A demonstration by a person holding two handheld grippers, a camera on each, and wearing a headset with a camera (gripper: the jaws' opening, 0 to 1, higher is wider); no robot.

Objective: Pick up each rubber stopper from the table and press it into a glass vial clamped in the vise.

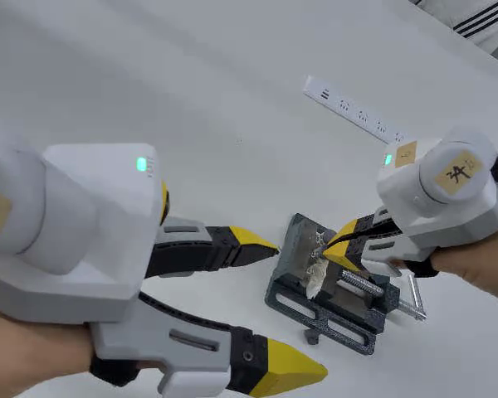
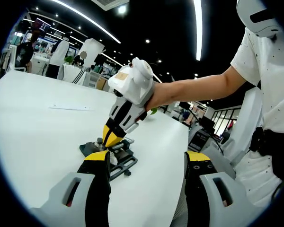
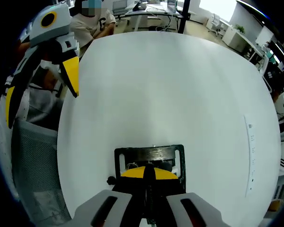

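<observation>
A dark metal vise (image 1: 309,311) stands on the white table, with a clear glassy piece (image 1: 314,274) caught between its jaws. My right gripper (image 1: 335,249) is shut, its yellow tips pressed together right over that piece; anything between the tips is hidden. In the right gripper view its tips (image 3: 146,173) cover the vise (image 3: 150,153) opening. My left gripper (image 1: 284,305) hangs open and empty to the left of the vise. From the left gripper view (image 2: 146,160) the right gripper (image 2: 114,137) points down onto the vise (image 2: 124,164).
A white power strip (image 1: 353,108) lies on the table beyond the vise, also at the right in the right gripper view (image 3: 250,156). The vise's screw handle (image 1: 415,300) sticks out toward the right. A person in a white shirt (image 2: 270,85) stands at the table edge.
</observation>
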